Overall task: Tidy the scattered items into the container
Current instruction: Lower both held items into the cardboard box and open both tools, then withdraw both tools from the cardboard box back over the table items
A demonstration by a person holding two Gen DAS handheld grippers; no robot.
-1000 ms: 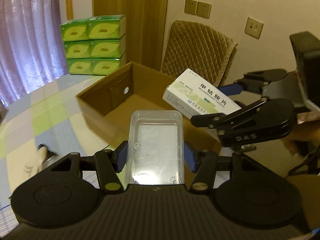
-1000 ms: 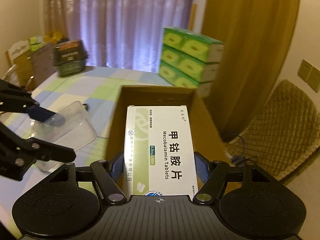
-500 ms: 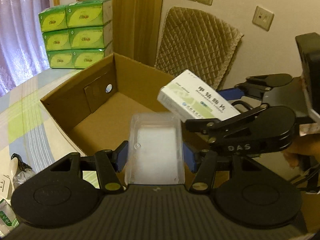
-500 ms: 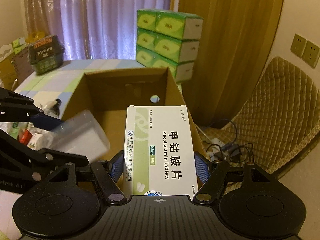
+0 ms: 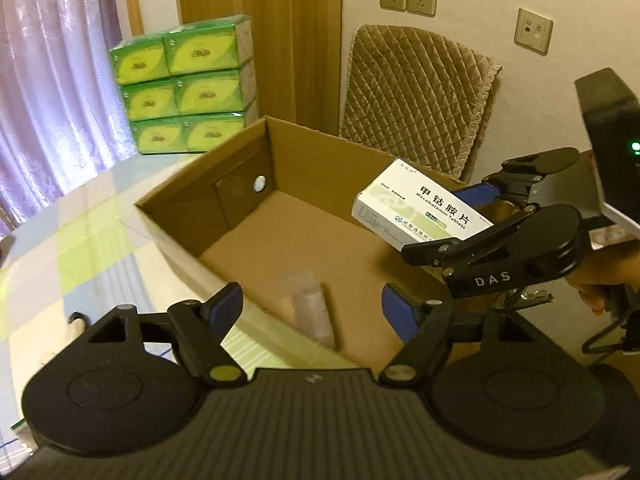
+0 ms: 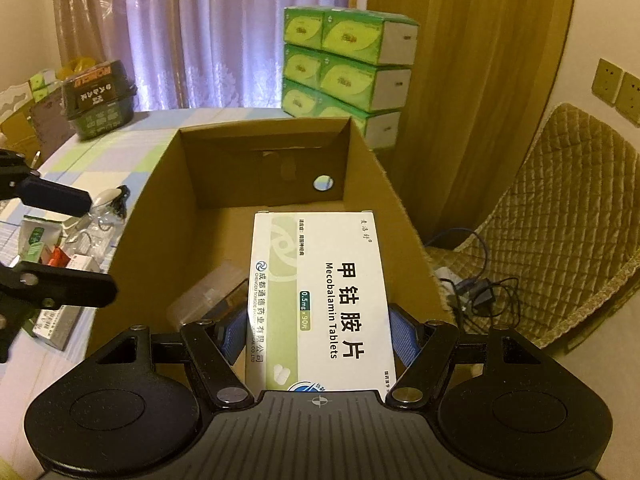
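Cardboard box [image 5: 320, 216] filled the left wrist view, the left gripper [image 5: 312, 304] spread wide and empty above the clear plastic case [image 5: 312, 312] lying inside. From the right wrist, the right gripper [image 6: 318, 330] clamped the tablet box [image 6: 320, 296] over the opening; lowering it beside the case before letting go would probably land it flat.

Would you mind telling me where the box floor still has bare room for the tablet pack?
The box floor is bare from the far wall with the round hole to its middle. The clear case fills the near left corner. The right gripper holds the tablet pack over the near right.
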